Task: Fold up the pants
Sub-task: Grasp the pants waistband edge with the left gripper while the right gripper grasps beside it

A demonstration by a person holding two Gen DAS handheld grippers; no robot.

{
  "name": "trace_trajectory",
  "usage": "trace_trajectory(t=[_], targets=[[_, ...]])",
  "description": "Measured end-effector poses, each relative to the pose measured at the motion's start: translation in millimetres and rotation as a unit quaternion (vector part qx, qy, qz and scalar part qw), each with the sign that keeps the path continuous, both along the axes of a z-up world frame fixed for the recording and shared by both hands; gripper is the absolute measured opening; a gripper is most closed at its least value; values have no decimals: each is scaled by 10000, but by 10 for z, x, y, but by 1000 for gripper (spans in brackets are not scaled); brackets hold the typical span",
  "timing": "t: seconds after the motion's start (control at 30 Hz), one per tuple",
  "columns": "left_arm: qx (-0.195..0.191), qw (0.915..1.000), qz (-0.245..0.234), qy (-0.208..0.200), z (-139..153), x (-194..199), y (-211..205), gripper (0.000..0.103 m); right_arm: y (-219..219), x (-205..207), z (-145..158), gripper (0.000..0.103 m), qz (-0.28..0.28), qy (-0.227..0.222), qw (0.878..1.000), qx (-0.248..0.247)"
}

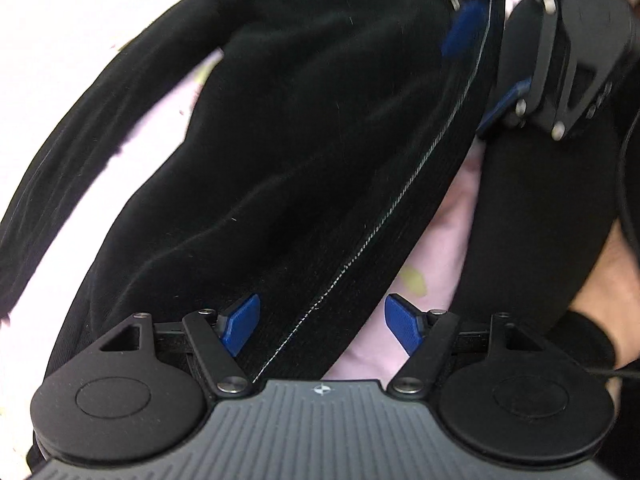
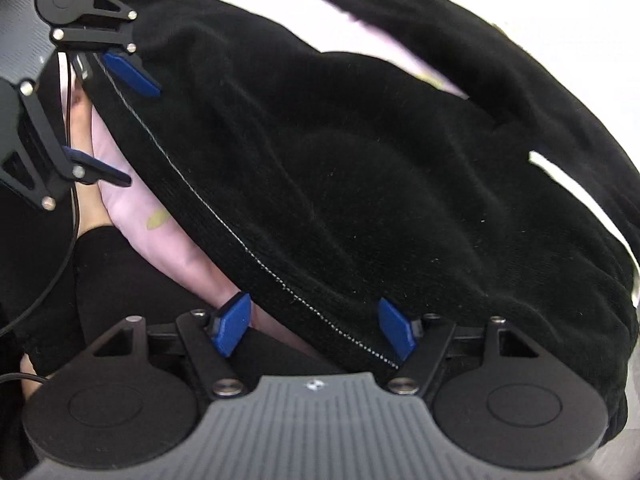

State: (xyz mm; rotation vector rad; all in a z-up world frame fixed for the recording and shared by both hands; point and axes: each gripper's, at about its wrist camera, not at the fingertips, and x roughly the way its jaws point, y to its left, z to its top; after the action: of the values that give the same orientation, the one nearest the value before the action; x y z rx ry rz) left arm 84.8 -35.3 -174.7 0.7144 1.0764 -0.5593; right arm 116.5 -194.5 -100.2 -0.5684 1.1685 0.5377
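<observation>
Pale pink sheet (image 1: 436,236) as work surface, soft and a bit wrinkled, small yellow-green leaf print (image 2: 157,218) here and there. Far edges blown out white, strong light. No walls or floor visible.

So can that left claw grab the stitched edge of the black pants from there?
Probably yes: the left claw stands open astride the pants stitched edge, nothing in between.

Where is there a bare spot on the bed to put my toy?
The pink sheet shows bare in a narrow strip between the pants hem and the person's dark leg. Another pale strip lies between the two pant legs. The hem side is crowded: the left gripper and right gripper both straddle it, open.
</observation>
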Motion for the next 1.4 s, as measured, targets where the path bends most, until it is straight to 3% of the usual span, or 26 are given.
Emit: trace_trajectory(t=[0.07, 0.1, 0.2, 0.27, 0.33, 0.37, 0.43, 0.67, 0.77, 0.87, 1.03, 1.17, 1.3, 1.4], targets=[[245, 9996, -12, -108, -79, 2, -54, 79, 58, 53, -57, 72, 120, 84, 9998, -125], [324, 9992, 14, -240, -95, 5, -73, 71, 86, 76, -88, 73, 197, 113, 9996, -191], [156, 9988, 84, -459, -87, 15, -104, 33, 168, 99, -180, 71, 414, 88, 9983, -396], [-133, 9988, 252, -398, 14, 31, -41, 17, 206, 85, -186, 56, 532, 8, 9976, -432], [-327, 9975, 415, -473, 133, 28, 34, 13, 220, 49, -114, 32, 667, -118, 9968, -419], [-426, 9965, 472, -534, 201, 35, 77, 13, 216, 39, -58, 24, 712, -198, 9965, -396], [-597, 9947, 596, -592, 317, 88, 132, 12, 198, 66, 74, 20, 737, -373, 9960, -330], [-782, 9876, 861, -1053, 671, 743, 160, 11, 217, 703, 456, 15, 458, -1145, 9920, -283], [-910, 9854, 1042, -990, 663, 1153, 166, 11, 197, 1123, 408, 14, 187, -1135, 9931, -227], [-1095, 9839, 1282, -599, 552, 1500, 255, 12, 156, 1482, 277, 14, -80, -830, 9965, -77], [-1220, 9814, 1463, -249, 345, 1697, 400, 43, 64, 1752, -25, 15, -221, -356, 9991, 7], [-1286, 9825, 1309, -329, 521, 1482, 536, 53, -27, 1841, -13, 20, -309, -318, 9989, 154], [-1283, 9859, 1019, -331, 782, 1244, 745, 66, -102, 1634, 257, 62, -329, -433, 9971, 529], [-1060, 9896, 932, -268, 902, 1147, 914, 69, -206, 1479, 503, 70, -395, -491, 9950, 772]])
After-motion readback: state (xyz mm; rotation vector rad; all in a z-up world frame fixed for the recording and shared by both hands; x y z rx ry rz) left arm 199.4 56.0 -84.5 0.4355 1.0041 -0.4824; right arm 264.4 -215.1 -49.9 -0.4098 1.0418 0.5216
